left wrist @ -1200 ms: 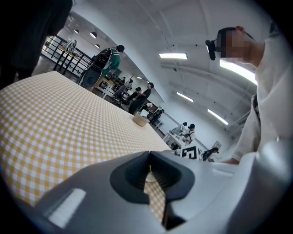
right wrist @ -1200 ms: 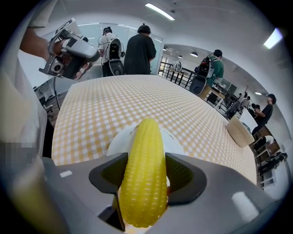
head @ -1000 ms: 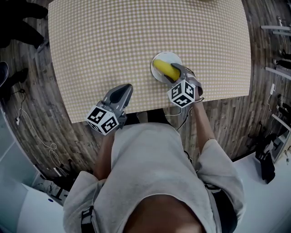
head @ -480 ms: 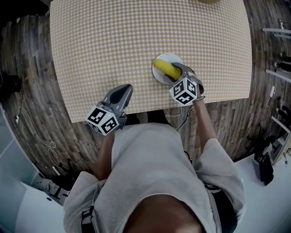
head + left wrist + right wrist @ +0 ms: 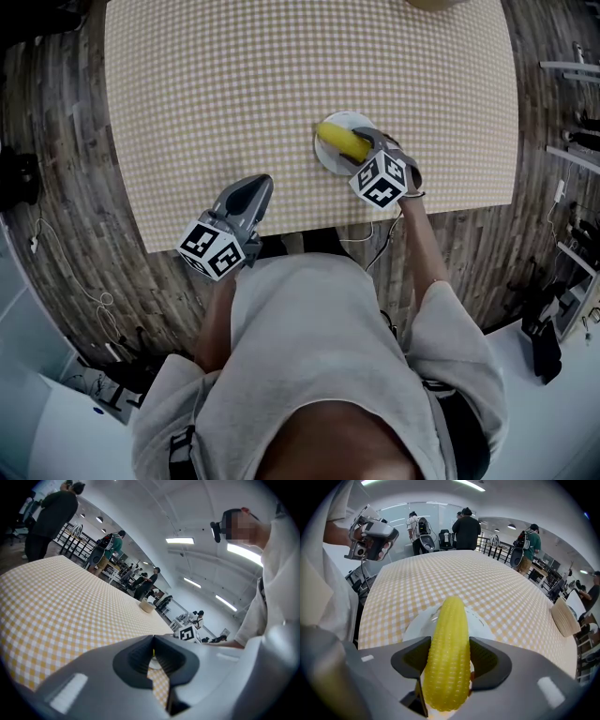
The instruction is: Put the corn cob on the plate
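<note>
My right gripper (image 5: pixel 362 151) is shut on a yellow corn cob (image 5: pixel 341 142), its pads pressing both sides of the cob (image 5: pixel 449 648). The cob points steeply down over a small white plate (image 5: pixel 357 119) near the table's front edge, and its far end lies over the plate (image 5: pixel 417 623). I cannot tell whether it touches the plate. My left gripper (image 5: pixel 258 186) rests at the front edge of the table, left of the plate. Its jaws meet at the tips (image 5: pixel 153 639) with nothing between them.
The table carries a yellow-and-white checked cloth (image 5: pixel 234 84). A tan woven bowl (image 5: pixel 564 617) stands at the far edge (image 5: pixel 433 4). Several people stand beyond the table in both gripper views. Wooden floor surrounds the table.
My right gripper has tipped a little further over the plate, still gripping the cob. The left gripper has not moved.
</note>
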`<control>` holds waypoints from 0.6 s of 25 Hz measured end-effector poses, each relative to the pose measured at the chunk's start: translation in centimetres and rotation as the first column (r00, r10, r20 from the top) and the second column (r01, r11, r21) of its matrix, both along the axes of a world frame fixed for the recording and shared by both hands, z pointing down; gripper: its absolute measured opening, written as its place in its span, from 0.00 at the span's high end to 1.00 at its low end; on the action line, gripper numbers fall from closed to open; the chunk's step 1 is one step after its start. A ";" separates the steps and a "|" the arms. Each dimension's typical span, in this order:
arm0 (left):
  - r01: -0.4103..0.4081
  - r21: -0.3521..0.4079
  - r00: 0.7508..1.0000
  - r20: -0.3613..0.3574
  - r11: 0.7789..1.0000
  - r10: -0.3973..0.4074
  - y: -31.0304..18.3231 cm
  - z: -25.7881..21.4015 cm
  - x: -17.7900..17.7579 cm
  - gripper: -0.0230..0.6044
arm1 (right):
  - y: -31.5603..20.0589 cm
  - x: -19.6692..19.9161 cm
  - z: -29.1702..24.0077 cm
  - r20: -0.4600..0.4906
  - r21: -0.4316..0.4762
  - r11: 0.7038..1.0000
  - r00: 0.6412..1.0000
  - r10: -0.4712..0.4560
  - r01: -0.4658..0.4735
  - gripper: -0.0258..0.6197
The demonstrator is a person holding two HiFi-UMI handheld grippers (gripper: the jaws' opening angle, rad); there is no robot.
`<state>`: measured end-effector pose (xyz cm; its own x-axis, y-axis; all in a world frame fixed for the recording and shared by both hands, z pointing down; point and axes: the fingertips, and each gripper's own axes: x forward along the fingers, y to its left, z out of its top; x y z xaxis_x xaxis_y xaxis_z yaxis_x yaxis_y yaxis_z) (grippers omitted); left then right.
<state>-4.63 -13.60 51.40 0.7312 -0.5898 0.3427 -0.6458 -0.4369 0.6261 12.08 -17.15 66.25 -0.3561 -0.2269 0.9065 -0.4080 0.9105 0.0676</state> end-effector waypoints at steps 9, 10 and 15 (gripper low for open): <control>0.018 0.024 1.000 -0.013 1.000 -0.018 0.0 -1.1 -0.6 0.95 | 0.0 -0.4 0.1 -0.063 -0.035 0.999 0.997 -0.042 0.040 0.55; 0.020 0.026 1.000 -0.013 0.999 -0.020 0.0 -1.2 -0.6 0.95 | 0.1 -0.4 0.1 -0.070 -0.042 0.998 0.997 -0.044 0.041 0.55; 0.027 0.034 0.999 -0.019 0.999 -0.027 -0.1 -1.4 -1.0 0.95 | 0.2 -0.4 0.4 -0.097 -0.080 0.996 0.994 -0.056 0.048 0.55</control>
<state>-5.66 -13.66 49.98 0.7208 -0.6206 0.3088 -0.6463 -0.4407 0.6229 11.69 -16.98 66.62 -0.2729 -0.1380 0.9521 -0.3548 0.9343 0.0337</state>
